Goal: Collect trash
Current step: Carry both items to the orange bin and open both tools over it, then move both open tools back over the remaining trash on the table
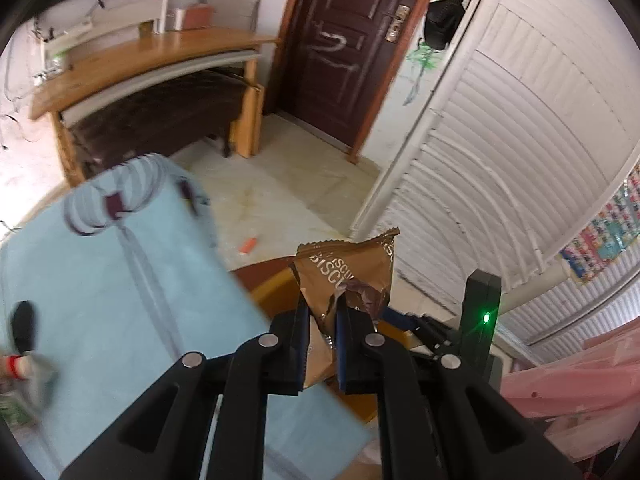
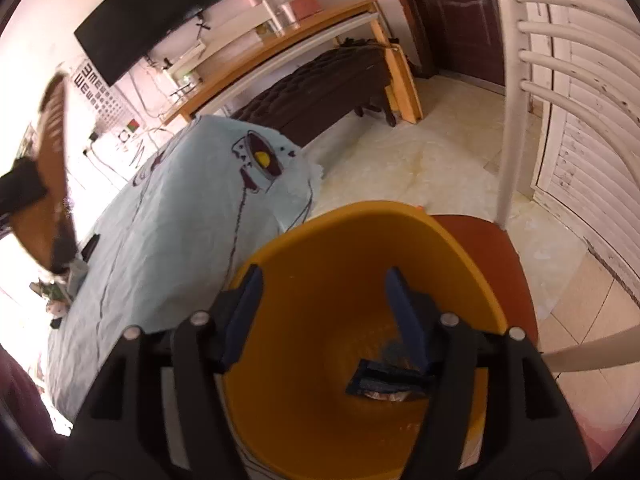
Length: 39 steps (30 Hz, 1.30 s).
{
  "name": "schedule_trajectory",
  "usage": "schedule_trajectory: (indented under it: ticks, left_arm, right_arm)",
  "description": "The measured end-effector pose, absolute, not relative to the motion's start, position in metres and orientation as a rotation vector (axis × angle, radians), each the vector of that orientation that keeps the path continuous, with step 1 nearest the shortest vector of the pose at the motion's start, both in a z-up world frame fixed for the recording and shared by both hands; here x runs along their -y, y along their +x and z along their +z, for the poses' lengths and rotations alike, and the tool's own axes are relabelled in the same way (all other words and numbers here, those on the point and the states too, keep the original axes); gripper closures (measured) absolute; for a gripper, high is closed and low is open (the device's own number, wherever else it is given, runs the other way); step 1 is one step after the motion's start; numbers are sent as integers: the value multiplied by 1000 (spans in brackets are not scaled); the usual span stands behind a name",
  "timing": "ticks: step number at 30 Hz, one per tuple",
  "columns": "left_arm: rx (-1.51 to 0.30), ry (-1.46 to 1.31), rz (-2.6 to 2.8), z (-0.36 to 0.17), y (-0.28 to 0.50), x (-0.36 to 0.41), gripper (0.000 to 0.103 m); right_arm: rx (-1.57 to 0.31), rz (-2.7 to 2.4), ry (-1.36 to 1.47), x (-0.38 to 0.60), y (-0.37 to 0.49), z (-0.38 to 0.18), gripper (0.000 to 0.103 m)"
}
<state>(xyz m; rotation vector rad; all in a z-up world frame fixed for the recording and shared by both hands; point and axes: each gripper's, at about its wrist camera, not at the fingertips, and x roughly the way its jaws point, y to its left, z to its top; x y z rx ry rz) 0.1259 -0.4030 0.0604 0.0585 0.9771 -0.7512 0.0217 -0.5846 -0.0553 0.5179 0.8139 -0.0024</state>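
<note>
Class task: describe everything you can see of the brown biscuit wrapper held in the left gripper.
The brown biscuit wrapper is crinkled, glossy foil-like packaging with pale lettering reading "BISCU", torn open with a jagged top edge. It stands roughly upright, pinched low down between the blue pads of the left gripper, which is shut on it. Nothing else touches it; it is held above the yellow bucket.

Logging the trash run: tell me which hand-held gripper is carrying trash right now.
The left hand-held gripper: its pads pinch a crumpled brown biscuit wrapper. The right hand-held gripper is open and empty, poised over the yellow bin.
</note>
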Motion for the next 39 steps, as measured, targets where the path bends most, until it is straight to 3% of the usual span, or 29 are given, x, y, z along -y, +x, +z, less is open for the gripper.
schedule_trajectory:
  ticks: [11,14,15,16,18,37,39]
  left_arm:
    - [-1026,79,-817,41,123,428,93]
    - [-1059,81,-818,38,126,428,66]
    - [-1059,72,-812,38,127,427,49]
    - [-1059,49,-812,39,129,423,40]
    - [-1064,22,-815,41,131,417,37]
    - [-951,-150,-619,85,129,280,36]
    - [-924,-156,-586,92,128,261,36]
  right_arm:
    - [-797,-56,565,606,14,-59,34]
    - [-791,-64,574,610,11,-59,34]
    - [-790,-66,576,613,11,-59,33]
    - [-789,-70,576,613,10,-59,33]
    - [-789,-78,576,616,8,-58,33]
    - [-733,47,450,547,30,5,32]
    - [-730,73,433,533,34,11,26]
